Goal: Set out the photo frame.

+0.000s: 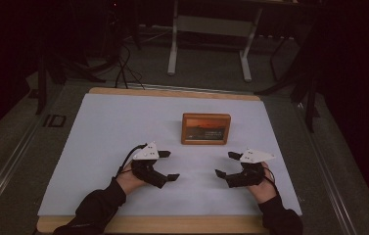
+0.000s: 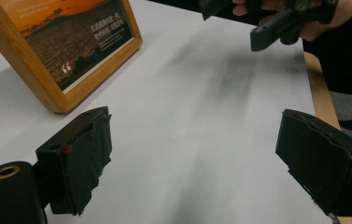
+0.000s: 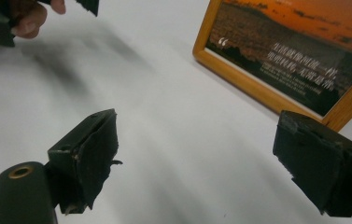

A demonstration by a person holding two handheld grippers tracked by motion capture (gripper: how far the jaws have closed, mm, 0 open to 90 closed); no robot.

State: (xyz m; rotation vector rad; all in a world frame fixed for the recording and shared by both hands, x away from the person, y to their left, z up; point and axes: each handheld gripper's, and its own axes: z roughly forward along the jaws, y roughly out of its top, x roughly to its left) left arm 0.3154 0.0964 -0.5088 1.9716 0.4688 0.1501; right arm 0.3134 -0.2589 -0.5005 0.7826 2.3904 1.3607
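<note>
Dim room, white sheet on wooden worktop (image 1: 172, 224). Framed picture (image 1: 206, 129) lies flat near the middle, between and just beyond both grippers, touching neither. Left gripper (image 1: 168, 165) and right gripper (image 1: 225, 164): jaws wide apart, empty. Risk, prob.: frame lies flush, so jaws may skid off its edge and shove it instead of gripping. Frame: light wood border, orange sunset print w/ white text.

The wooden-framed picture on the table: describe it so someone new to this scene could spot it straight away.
Start from the white sheet covering the wooden table, then look toward its far middle, beyond the open left gripper and open right gripper. There lies the wooden-framed picture, flat on the sheet. Its light wood border, orange sunset image and small white lettering set it apart from the black grippers.
</note>
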